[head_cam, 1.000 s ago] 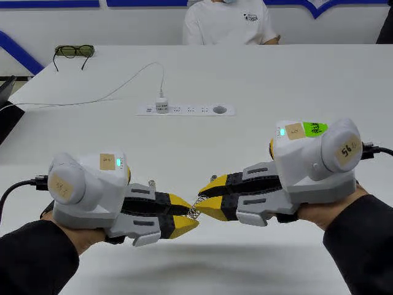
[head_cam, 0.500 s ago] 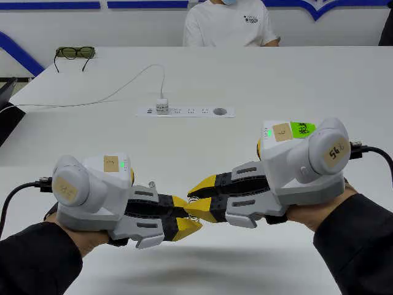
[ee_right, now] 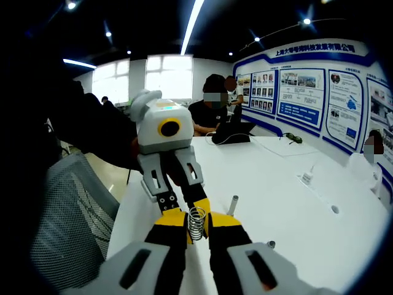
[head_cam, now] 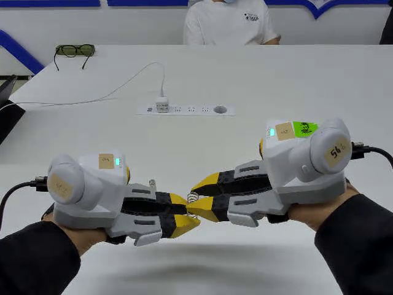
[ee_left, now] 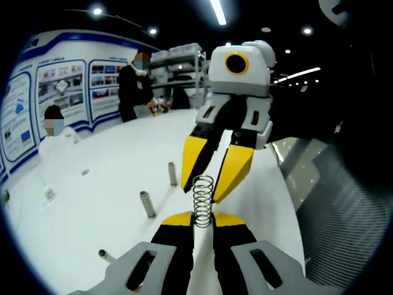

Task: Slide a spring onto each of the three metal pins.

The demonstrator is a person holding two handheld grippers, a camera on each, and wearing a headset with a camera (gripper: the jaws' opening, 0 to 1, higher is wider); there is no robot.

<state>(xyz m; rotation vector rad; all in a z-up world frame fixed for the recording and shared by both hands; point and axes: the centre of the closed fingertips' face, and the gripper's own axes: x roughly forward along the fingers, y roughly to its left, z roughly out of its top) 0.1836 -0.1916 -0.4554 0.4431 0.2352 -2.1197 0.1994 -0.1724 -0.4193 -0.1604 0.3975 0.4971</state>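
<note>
A small steel spring (head_cam: 192, 198) hangs in the air between both grippers, above the white table (head_cam: 258, 80). My left gripper (head_cam: 191, 212) holds one end of the spring (ee_left: 202, 196) between its yellow tips (ee_left: 202, 220). My right gripper (head_cam: 192, 196) faces it, and its jaws (ee_right: 196, 220) are closed around the other end of the spring (ee_right: 196, 222). On the table beyond stand a bare pin (ee_left: 173, 174) and a pin with a spring on it (ee_left: 147, 204). A third, short pin (ee_left: 104, 255) sits nearer. One upright pin (head_cam: 151, 184) shows just behind the left gripper.
A white power strip (head_cam: 184, 110) with a plug and cable lies mid-table. Dark glasses (head_cam: 73, 50) rest at the far left. A person in a white shirt (head_cam: 227, 21) sits at the far edge. Other people stand by the wall panels.
The right gripper has come a little left toward the left gripper. The spring between the tips now sits slightly higher.
</note>
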